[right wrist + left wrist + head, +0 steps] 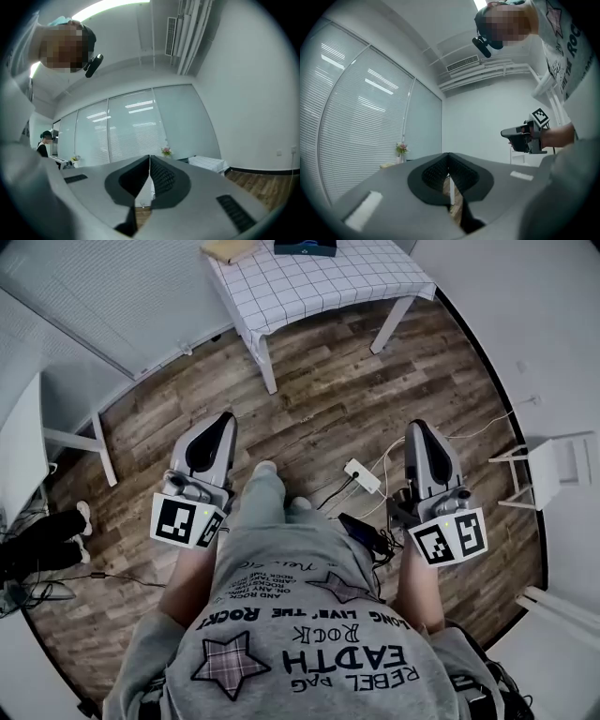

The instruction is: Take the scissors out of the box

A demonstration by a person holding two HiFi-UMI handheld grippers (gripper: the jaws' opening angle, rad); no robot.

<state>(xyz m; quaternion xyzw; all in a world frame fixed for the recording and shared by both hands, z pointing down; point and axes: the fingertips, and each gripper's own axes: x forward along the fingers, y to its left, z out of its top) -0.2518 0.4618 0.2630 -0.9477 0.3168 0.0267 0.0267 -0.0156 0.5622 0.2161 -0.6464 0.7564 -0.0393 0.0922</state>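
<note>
Nearest, at the waist: left tongs (223, 420) and right tongs (419, 426), level and pointed ahead. Shut pad to pad in both gripper views, nothing caught between. Just ahead, wooden floor (356, 390) with a white power strip (362, 475) and loose cables (330, 493) beside the feet. Further out, well apart from both tongs, a surface (319, 282) under a checked cloth, and at its far edge a dark box (305, 247), cut off by the frame. No scissors visible anywhere; presumably inside that box, though impossible to confirm from here.

Judged as the very start: approach not yet made, box untouched. Next: walk up to the surface, mind the cables, spread one pair of tongs, and probably steady or open the box with the other before reaching in.

Only from the head view: box and top of the surface. Only from the left gripper view: right tongs side-on, plus a small flower (401, 149) by the blinds (356, 117). Only from the right gripper view: a corner of the checked cloth far off to the right, and a second person (44, 143) at the far left by the window.
</note>
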